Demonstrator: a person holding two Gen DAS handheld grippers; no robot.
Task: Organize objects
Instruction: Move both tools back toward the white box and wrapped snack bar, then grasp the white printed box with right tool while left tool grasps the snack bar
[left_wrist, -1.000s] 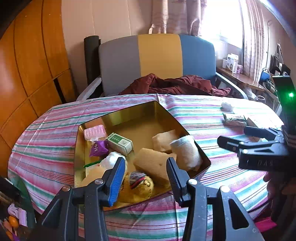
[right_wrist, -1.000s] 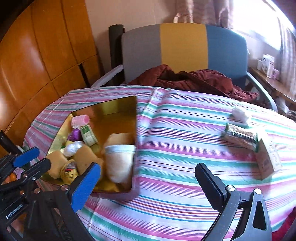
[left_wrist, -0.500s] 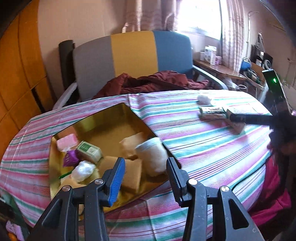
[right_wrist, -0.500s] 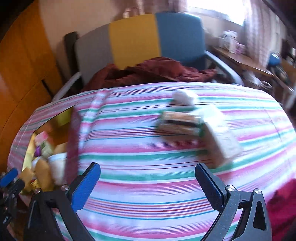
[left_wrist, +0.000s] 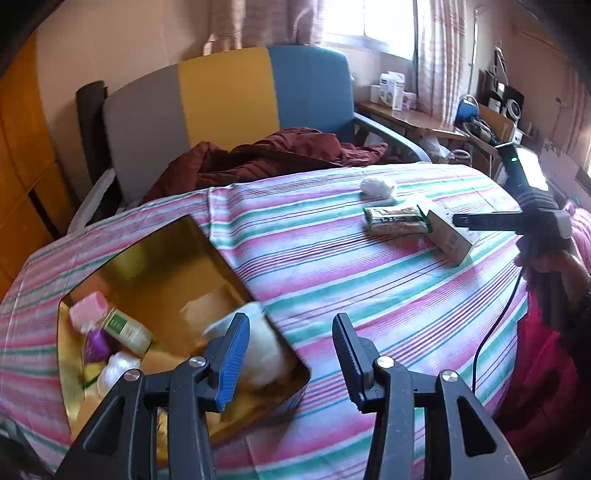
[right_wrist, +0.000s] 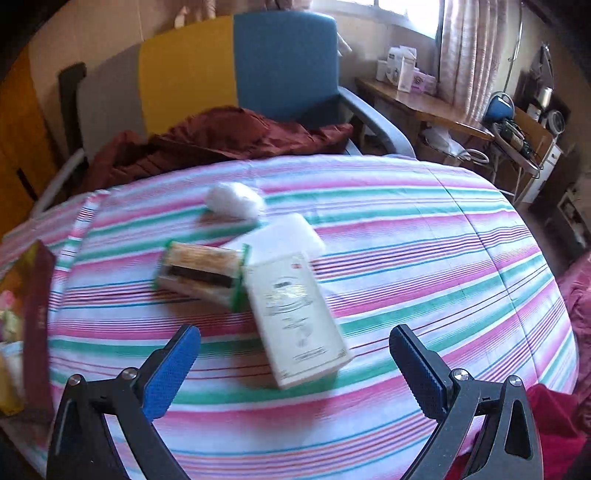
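Note:
A gold tin (left_wrist: 162, 273) sits at the left of the striped table, holding several small items: a pink roll (left_wrist: 88, 311), a green box (left_wrist: 127, 329), a white pouch (left_wrist: 264, 350). On the cloth lie a white carton (right_wrist: 295, 314), a green-edged wafer pack (right_wrist: 203, 271) and a white wad (right_wrist: 234, 201). My right gripper (right_wrist: 293, 365) is open and empty, just in front of the carton; it also shows in the left wrist view (left_wrist: 491, 220). My left gripper (left_wrist: 288, 354) is open and empty above the tin's near right corner.
A grey, yellow and blue armchair (left_wrist: 229, 99) with a maroon cloth (left_wrist: 269, 155) stands behind the table. A wooden side table (right_wrist: 417, 107) with boxes is at the back right. Wood panelling is at the left. A red cloth (left_wrist: 539, 373) hangs past the table's right edge.
Both grippers have swung right. The right gripper moved from the tin's side to face the carton and wafer pack. The tin has slid left in the left wrist view.

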